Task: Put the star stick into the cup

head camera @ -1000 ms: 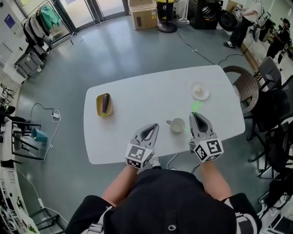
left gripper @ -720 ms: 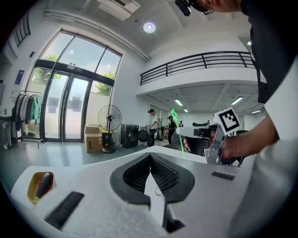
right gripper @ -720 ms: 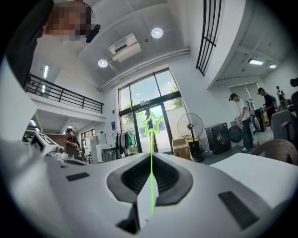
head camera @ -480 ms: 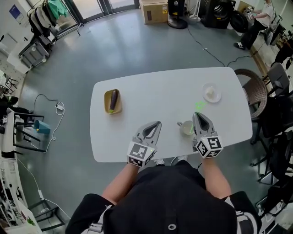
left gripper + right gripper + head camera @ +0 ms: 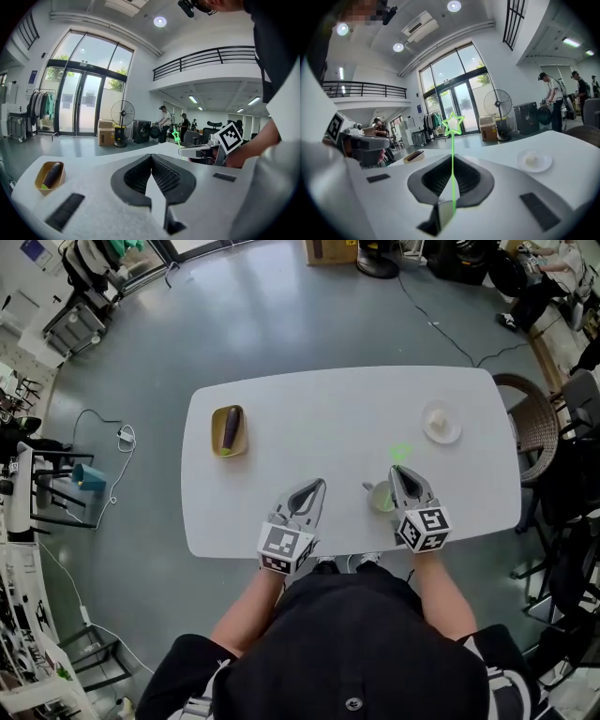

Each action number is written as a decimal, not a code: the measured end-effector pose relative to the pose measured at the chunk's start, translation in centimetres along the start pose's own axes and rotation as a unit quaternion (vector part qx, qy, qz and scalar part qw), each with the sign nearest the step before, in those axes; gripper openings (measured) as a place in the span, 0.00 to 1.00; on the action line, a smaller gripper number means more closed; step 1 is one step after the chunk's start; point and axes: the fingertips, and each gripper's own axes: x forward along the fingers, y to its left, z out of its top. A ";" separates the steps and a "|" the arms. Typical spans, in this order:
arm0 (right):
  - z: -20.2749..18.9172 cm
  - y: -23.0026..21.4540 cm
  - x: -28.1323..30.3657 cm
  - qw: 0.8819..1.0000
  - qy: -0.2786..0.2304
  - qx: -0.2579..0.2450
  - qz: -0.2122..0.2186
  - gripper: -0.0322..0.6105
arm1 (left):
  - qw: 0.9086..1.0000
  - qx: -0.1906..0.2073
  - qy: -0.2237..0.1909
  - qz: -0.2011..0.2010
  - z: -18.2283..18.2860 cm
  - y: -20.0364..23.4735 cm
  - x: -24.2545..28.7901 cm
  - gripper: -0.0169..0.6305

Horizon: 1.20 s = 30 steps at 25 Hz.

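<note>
Head view, steeply down onto a white table point(image 5: 309, 399) on a grey floor point(image 5: 281, 306).

At the near edge, right of centre: right gripper point(image 5: 396, 472), clenched on the green star stick point(image 5: 453, 173). In the right gripper view, thin stem pinched between the two closed jaws and running straight out past their tips, with the outlined star head at its far end. In the head view, star head visible only as a green glow just beyond the gripper tips, over bare tabletop.

Just beside the right gripper, on its left: the cup point(image 5: 380, 496), pale and upright, handle toward the left. Stick wholly outside the cup.

At the near edge, centre: left gripper point(image 5: 316, 486), jaws shut together on nothing, pads meeting at the tips in the left gripper view. Well apart from cup and stick.

Farther back on the right: small white saucer point(image 5: 451, 434) bearing a pale lump. Toward the left end: yellow tray point(image 5: 217, 434) holding a dark eggplant point(image 5: 231, 427).

Past the right end of the table: wicker chair point(image 5: 520, 409).
</note>
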 end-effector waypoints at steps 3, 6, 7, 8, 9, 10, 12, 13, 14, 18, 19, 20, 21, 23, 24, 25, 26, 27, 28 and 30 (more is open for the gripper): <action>-0.9 -0.4 0.5 1.000 0.017 0.003 0.004 0.08 | 1.000 -0.005 0.006 0.005 -0.5 -0.2 0.3 0.05; -1.9 -0.5 0.8 0.999 0.031 0.008 0.008 0.08 | 1.000 -0.008 0.007 0.009 -1.0 -0.3 0.3 0.05; -2.2 -0.6 0.8 0.999 0.035 0.009 0.009 0.08 | 1.000 -0.007 0.007 0.010 -1.1 -0.3 0.3 0.05; -2.4 -0.6 0.9 0.999 0.039 0.010 0.011 0.08 | 1.000 -0.007 0.007 0.011 -1.2 -0.3 0.3 0.05; -2.5 -0.7 1.0 0.999 0.043 0.010 0.013 0.08 | 1.000 -0.007 0.008 0.014 -1.1 -0.3 0.3 0.05; -2.7 -0.8 1.0 0.999 0.047 0.010 0.015 0.08 | 1.000 -0.008 0.009 0.017 -1.1 -0.3 0.2 0.05; -3.1 -0.8 1.2 0.998 0.055 0.009 0.020 0.08 | 1.000 -0.009 0.011 0.022 -1.1 -0.3 0.1 0.05; -3.2 -0.8 1.3 0.998 0.059 0.009 0.023 0.08 | 1.000 -0.009 0.010 0.023 -1.2 -0.3 0.0 0.05; -3.4 -0.8 1.3 0.998 0.062 0.009 0.025 0.08 | 1.000 -0.009 0.010 0.024 -1.3 -0.3 -0.1 0.05; -3.8 -0.7 1.4 0.997 0.070 0.004 0.032 0.08 | 0.999 -0.012 0.013 0.034 -1.3 -0.1 -0.3 0.05; -3.8 -0.8 1.4 0.997 0.071 0.001 0.032 0.08 | 0.999 -0.012 0.013 0.036 -1.3 -0.1 -0.3 0.05; -3.9 -0.9 1.4 0.997 0.073 -0.001 0.032 0.08 | 0.999 -0.012 0.013 0.037 -1.3 -0.1 -0.2 0.05; -4.0 -1.1 1.4 0.997 0.075 -0.003 0.031 0.09 | 0.999 -0.013 0.012 0.038 -1.4 -0.2 -0.1 0.05; -4.3 -1.4 1.1 0.996 0.080 -0.006 0.030 0.10 | 0.999 -0.013 0.013 0.039 -1.5 -0.5 0.0 0.05; -4.3 -1.4 1.0 0.996 0.081 -0.007 0.032 0.10 | 0.999 -0.013 0.013 0.039 -1.5 -0.6 0.0 0.05; -4.2 -1.4 0.9 0.996 0.082 -0.010 0.034 0.10 | 0.999 -0.014 0.012 0.041 -1.5 -0.6 -0.1 0.05; -4.1 -1.2 0.9 0.996 0.084 -0.012 0.037 0.12 | 0.999 -0.014 0.011 0.042 -1.4 -0.6 -0.2 0.05; -4.1 -1.1 0.9 0.995 0.085 -0.014 0.040 0.13 | 0.999 -0.015 0.011 0.042 -1.4 -0.7 -0.2 0.05; -4.0 -1.0 0.8 0.995 0.086 -0.015 0.043 0.13 | 0.999 -0.015 0.011 0.043 -1.4 -0.8 -0.3 0.05; -3.7 -0.8 0.6 0.995 0.084 -0.019 0.047 0.15 | 0.999 -0.013 0.012 0.042 -1.4 -0.9 -0.4 0.05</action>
